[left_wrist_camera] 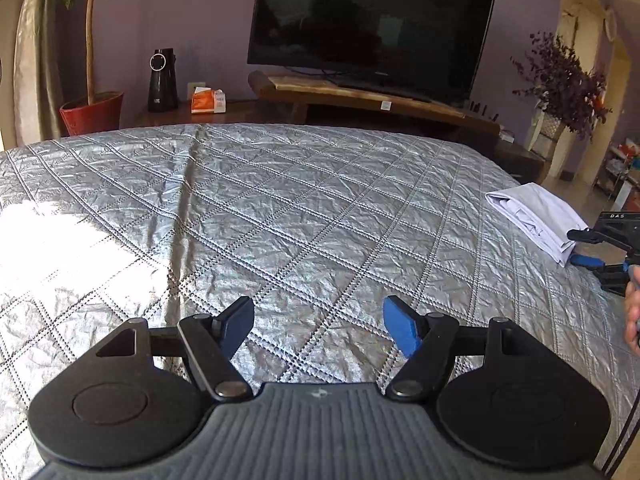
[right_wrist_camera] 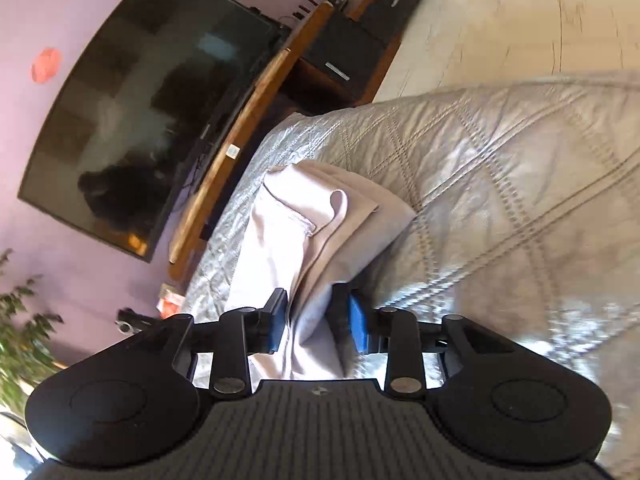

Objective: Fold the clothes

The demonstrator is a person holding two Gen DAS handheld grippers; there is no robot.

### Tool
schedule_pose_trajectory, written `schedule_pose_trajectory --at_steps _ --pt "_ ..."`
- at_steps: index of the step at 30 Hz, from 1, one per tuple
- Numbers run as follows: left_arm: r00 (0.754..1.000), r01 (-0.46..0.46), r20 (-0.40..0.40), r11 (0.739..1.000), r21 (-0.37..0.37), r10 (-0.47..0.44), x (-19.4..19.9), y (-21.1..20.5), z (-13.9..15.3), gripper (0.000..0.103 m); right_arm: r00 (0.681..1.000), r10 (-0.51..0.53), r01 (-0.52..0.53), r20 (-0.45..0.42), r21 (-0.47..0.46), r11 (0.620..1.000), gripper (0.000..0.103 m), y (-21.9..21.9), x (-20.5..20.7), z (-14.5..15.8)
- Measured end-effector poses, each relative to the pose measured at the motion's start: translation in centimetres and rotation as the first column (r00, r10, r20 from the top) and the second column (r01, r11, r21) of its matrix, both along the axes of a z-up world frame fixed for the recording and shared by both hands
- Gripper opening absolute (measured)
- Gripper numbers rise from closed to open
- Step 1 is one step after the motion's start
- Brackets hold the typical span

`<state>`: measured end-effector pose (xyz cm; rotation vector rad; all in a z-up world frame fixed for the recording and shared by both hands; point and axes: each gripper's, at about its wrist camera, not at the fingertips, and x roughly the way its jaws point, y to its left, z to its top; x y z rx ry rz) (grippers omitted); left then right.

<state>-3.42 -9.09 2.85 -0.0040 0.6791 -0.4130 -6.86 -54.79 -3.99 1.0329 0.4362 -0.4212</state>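
Folded white garment lies near the right edge of the silver quilted bed cover, below the dark TV. Left gripper hovers over bare quilt, jaws spread, nothing between them. Right gripper straddles the near end of the garment, jaws parted, right pad clear of the cloth, left one just beside it

Right tongs parted around the near end of the folded pale garment, blue pads either side, a gap showing on the right. Garment lies on the quilted silver bed; beyond the garment, a dark TV on a wooden stand.
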Motion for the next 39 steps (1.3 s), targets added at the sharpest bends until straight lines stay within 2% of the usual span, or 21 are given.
schedule_pose_trajectory --at_steps 2,4,6,8,10,11,12,13,14,15,17,19,20,22,24,26,27,29,32,36,39 --pt "1.0 0.01 0.002 1.0 -0.002 -0.01 -0.2 -0.1 0.1 0.068 0.996 0.013 -0.026 -0.09 -0.139 0.99 0.046 0.7 -0.9 1.4" --pt "1.0 0.02 0.008 1.0 -0.005 -0.02 -0.4 -0.1 0.2 0.068 0.993 0.008 -0.04 -0.119 -0.264 0.964 0.046 1.2 -1.1 3.1" --pt "1.0 0.028 0.007 1.0 -0.005 -0.028 -0.5 -0.2 0.2 0.068 0.991 0.04 -0.089 -0.128 -0.406 0.909 0.046 2.2 -0.2 4.9" --pt "0.999 0.036 0.006 0.999 -0.006 -0.036 -0.6 -0.3 0.1 0.068 0.98 0.086 -0.175 -0.178 -0.575 0.799 0.047 3.8 1.4 6.5" --pt "0.999 0.049 0.004 0.999 -0.007 -0.049 -0.7 -0.5 0.1 0.068 0.967 0.126 -0.239 -0.223 -0.613 0.753 0.047 4.0 3.6 6.9" --pt "0.998 0.056 0.004 0.998 -0.006 -0.056 -0.8 -0.6 0.1 0.07 0.953 0.127 -0.275 -0.276 -0.608 0.745 0.05 3.8 4.7 6.5" --pt "0.998 0.062 0.007 0.998 -0.001 -0.062 -0.9 -0.7 0.1 0.072 0.918 0.129 -0.335 -0.376 -0.557 0.76 0.059 3.3 5.9 5.6" --pt "0.997 0.069 0.014 0.998 0.011 -0.07 -1.2 -0.8 0.1 0.073 0.882 0.13 -0.374 -0.453 -0.505 0.778 0.056 2.9 6.9 4.8" --pt "0.997 0.076 0.021 0.997 0.022 -0.077 -1.5 -1.0 0.1 0.073 0.886 0.116 -0.351 -0.449 -0.484 0.802 0.055 2.6 6.7 4.6" --pt "0.996 0.084 0.027 0.996 0.034 -0.084 -1.7 -1.1 0.0 0.071 0.898 0.096 -0.325 -0.43 -0.499 0.803 0.053 2.9 5.9 5.0" --pt "0.994 0.112 0.004 0.993 0.047 -0.112 -2.2 -1.3 -0.2 0.06 0.901 0.101 -0.327 -0.421 -0.507 0.798 0.045 4.1 4.0 5.9" --pt "0.99 0.129 -0.067 0.991 0.026 -0.127 -2.5 -1.3 -0.4 0.059 0.888 0.115 -0.352 -0.446 -0.495 0.794 0.051 5.9 1.4 6.4" --pt "0.987 0.12 -0.105 0.993 0.005 -0.119 -2.8 -1.1 -0.4 0.064 0.879 0.122 -0.364 -0.461 -0.483 0.796 0.055 6.9 0.1 6.7" --pt "0.981 0.105 -0.161 0.994 -0.024 -0.108 -3.9 -0.8 0.0 0.075 0.851 0.131 -0.375 -0.509 -0.414 0.829 0.07 9.3 -3.5 7.0" --pt "0.981 0.101 -0.169 0.995 -0.006 -0.1 -6.0 -0.8 0.8 0.079 0.846 0.122 -0.355 -0.519 -0.378 0.855 0.074 11.7 -7.5 7.4" --pt "0.984 0.102 -0.148 0.994 0.044 -0.094 -8.8 -1.0 2.0 0.089 0.836 0.125 -0.347 -0.535 -0.338 0.875 0.076 13.4 -10.6 7.9" --pt "0.984 0.101 -0.153 0.994 0.043 -0.094 -10.3 -0.9 2.6 0.092 0.831 0.119 -0.334 -0.544 -0.316 0.888 0.076 14.4 -12.5 8.3" --pt "0.974 0.103 -0.202 0.994 -0.018 -0.105 -13.2 -0.6 3.3 0.098 0.821 0.1 -0.31 -0.563 -0.292 0.905 0.082 16.1 -15.1 9.1" --pt "0.959 0.089 -0.261 0.993 -0.082 -0.108 -17.5 -0.1 3.8 0.101 0.779 0.045 -0.301 -0.625 -0.309 0.902 0.086 18.7 -17.8 10.5" --pt "0.956 0.084 -0.28 0.996 -0.038 -0.092 -22.5 0.0 4.3 0.101 0.789 0.044 -0.322 -0.613 -0.353 0.878 0.088 21.3 -21.3 12.6" --pt "0.965 0.094 -0.248 0.996 0.007 -0.089 -25.1 0.2 5.4 0.101 0.807 0.026 -0.315 -0.591 -0.392 0.865 0.09 22.7 -24.3 14.5"
